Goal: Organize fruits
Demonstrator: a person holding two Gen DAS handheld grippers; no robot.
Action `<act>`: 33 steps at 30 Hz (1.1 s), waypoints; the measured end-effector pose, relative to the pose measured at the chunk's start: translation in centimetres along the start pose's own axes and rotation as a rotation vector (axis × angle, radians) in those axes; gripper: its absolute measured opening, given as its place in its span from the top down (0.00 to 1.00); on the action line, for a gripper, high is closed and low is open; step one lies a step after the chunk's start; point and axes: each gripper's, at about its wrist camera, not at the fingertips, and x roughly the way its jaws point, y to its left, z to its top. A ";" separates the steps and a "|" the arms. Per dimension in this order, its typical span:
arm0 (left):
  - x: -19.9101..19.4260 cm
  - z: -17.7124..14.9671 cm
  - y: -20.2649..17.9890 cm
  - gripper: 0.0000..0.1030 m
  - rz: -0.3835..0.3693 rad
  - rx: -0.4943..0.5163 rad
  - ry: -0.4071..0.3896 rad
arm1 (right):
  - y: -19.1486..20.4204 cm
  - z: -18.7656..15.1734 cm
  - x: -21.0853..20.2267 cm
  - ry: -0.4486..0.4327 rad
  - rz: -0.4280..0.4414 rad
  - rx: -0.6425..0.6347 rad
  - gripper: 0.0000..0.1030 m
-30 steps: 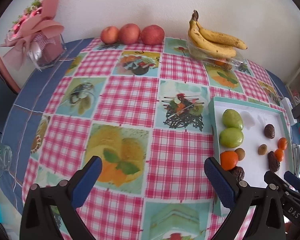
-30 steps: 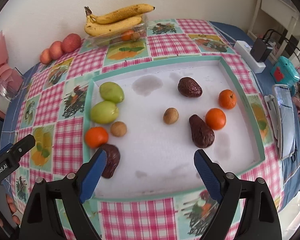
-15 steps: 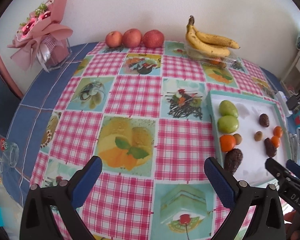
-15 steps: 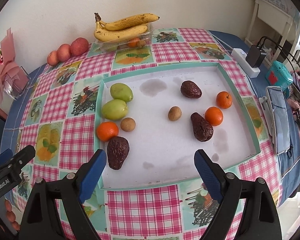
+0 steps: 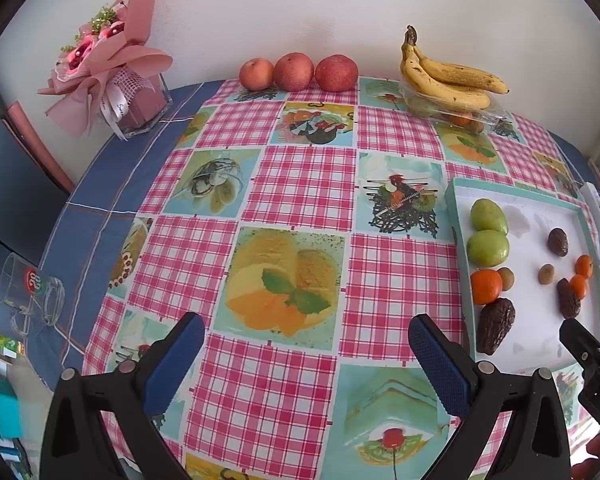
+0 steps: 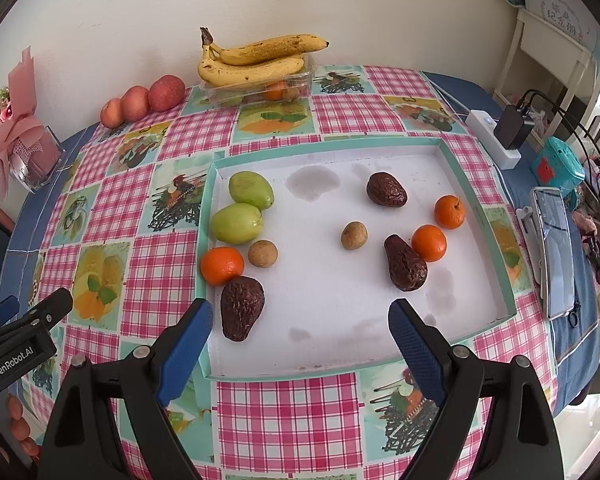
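1. Pulling back is what we see: both grippers sit farther from the tray (image 6: 476, 196) than a moment ago, so more of the table shows. No fruit has moved.
2. Our left gripper (image 5: 306, 346) has its jaws wide and holds nothing. Our right gripper (image 6: 300, 328) is wide and holds nothing too.
3. Inside the tray, near its left wall, lie two green fruits (image 6: 244, 212), one orange (image 6: 222, 266), one small brown ball (image 6: 263, 253) and one dark avocado (image 6: 242, 308).
4. Toward the tray's right wall lie two oranges (image 6: 440, 228), two avocados (image 6: 396, 232) and another brown ball (image 6: 354, 235). Same kinds are split apart, so we think sorting is still open.
5. The middle of the tray is bare, with room to reach down.
6. The tray's walls stand up, so we must lift fruit over them.
7. Behind the tray lie bananas (image 6: 260, 60) on a clear box, with apples (image 6: 142, 100) left of them.
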 end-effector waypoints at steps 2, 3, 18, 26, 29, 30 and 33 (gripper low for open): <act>-0.1 0.0 0.0 0.00 0.010 0.000 -0.003 | 0.0 0.0 -0.1 -0.002 0.000 -0.001 0.13; -0.2 0.0 0.0 0.00 0.015 0.000 -0.005 | 0.0 0.0 -0.1 -0.005 0.001 -0.002 0.13; -0.4 0.2 0.2 0.00 0.032 0.002 -0.014 | 0.3 0.1 -0.3 -0.009 0.001 -0.012 0.13; -0.6 0.3 0.1 0.00 0.024 0.003 -0.019 | 0.3 0.1 -0.3 -0.009 0.000 -0.014 0.13; -0.6 0.3 0.2 0.00 0.026 0.001 -0.018 | 0.3 0.1 -0.3 -0.008 0.001 -0.015 0.13; -0.6 0.3 0.2 0.00 0.025 0.001 -0.018 | 0.4 0.1 -0.4 -0.008 0.001 -0.015 0.13; -0.6 0.3 0.2 0.00 0.025 0.002 -0.017 | 0.3 0.1 -0.4 -0.008 0.001 -0.016 0.13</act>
